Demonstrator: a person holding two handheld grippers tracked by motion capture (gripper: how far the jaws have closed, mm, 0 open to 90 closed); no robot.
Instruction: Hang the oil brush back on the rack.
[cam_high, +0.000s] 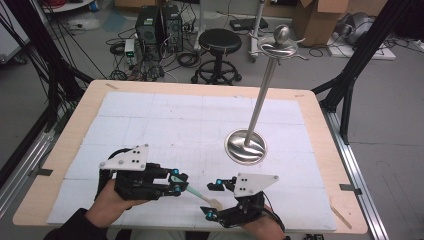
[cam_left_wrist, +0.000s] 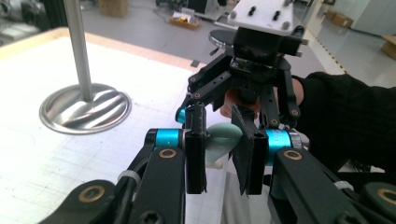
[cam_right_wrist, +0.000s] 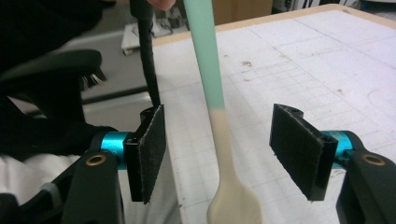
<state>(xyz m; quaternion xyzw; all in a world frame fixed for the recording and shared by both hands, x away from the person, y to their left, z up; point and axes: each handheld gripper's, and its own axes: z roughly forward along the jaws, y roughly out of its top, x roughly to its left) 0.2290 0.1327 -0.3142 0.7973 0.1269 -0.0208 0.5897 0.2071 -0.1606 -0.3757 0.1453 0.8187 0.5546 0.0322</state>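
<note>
Two tools meet near the bench's (cam_high: 60, 150) front edge. The left tool (cam_high: 181, 183) is clamped on the green end of a spoon (cam_high: 204, 197), whose cream bowl reaches between the wide-apart jaws of the right tool (cam_high: 212, 200), touching neither pad. A steel stand (cam_high: 246, 146) sits behind.

On the table: 1 tall silver metal stand w/ round base (cam_high: 245, 146), 1 spoon-shaped utensil w/ mint-green handle & cream bowl (cam_right_wrist: 219, 140), 1 white gridded mat (cam_high: 200, 120). 2 black two-jaw grippers: left gripper (cam_high: 181, 184) & right gripper (cam_high: 212, 200), each w/ 1 grey three-cornered plate. Floor behind: 1 black round stool (cam_high: 219, 42), 2 dark computer towers (cam_high: 160, 25), approx 2 cardboard boxes (cam_high: 320, 20).
</note>
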